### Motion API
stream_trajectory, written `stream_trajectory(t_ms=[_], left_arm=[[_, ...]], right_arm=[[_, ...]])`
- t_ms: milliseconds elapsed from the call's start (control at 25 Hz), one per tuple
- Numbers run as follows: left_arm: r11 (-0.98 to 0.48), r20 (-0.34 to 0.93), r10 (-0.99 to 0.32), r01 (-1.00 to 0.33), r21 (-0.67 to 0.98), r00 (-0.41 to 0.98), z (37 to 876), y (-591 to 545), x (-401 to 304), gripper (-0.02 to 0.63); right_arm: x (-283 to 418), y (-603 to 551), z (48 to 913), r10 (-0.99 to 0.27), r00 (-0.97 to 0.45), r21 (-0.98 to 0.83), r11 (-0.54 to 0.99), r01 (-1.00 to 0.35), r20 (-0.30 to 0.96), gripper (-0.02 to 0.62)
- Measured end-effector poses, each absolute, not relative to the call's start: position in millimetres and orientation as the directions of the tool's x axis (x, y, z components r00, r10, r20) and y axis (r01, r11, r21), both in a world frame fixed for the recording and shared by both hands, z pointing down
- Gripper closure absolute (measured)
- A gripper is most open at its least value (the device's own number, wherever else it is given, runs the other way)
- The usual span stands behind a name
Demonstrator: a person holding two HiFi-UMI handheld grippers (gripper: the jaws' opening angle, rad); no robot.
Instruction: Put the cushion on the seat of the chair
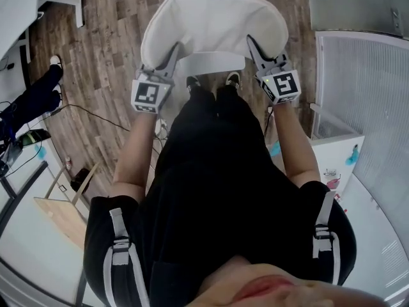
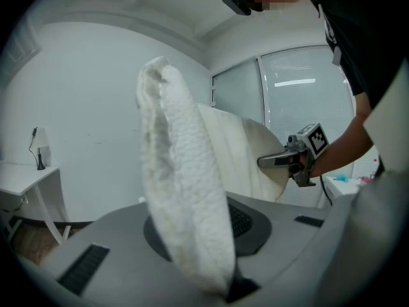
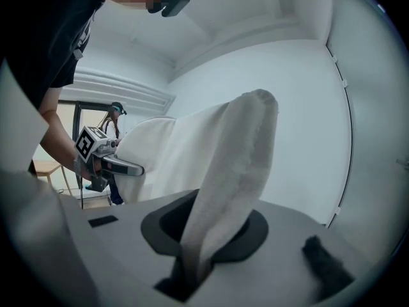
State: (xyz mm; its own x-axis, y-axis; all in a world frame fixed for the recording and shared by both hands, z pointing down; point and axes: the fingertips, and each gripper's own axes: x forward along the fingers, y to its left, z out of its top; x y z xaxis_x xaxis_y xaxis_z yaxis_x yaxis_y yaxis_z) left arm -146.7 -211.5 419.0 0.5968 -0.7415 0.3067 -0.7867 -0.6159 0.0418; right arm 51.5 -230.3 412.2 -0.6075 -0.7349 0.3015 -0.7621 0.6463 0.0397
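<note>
Cushion (image 1: 214, 24): white, held over the chair (image 1: 211, 61); only the head view shows the chair. Left gripper (image 1: 171, 55): jaws clamped on the cushion's left edge. Right gripper (image 1: 254, 48): clamped on its right edge. Only the gripper views show fabric pinched between jaws.

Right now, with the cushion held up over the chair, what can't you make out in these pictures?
Chair seat: head view, mostly covered by the cushion; the gap between them can't be judged.
Chair legs: head view, hidden beneath the seat and cushion.
Tips of the left tongs and right tongs: head view, sunk into the cushion's edge.
Chair: in neither gripper view.
</note>
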Motion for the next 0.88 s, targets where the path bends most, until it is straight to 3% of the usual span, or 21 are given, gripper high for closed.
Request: stream_trajectory(t_ms=[360, 880], left_arm=[[-0.556, 0.391, -0.734, -0.822, 0.124, 0.555, 508, -233, -130, 0.545], [-0.449, 0.575, -0.620, -0.842, 0.298, 0.534, 707, -234, -122, 0.545]], right_arm=[[67, -263, 503, -0.649, -0.661, -0.036, 0.703, -0.711, 0.376, 0.531], [72, -270, 702, -0.500, -0.671, -0.205, 0.698, -0.686, 0.547, 0.526]])
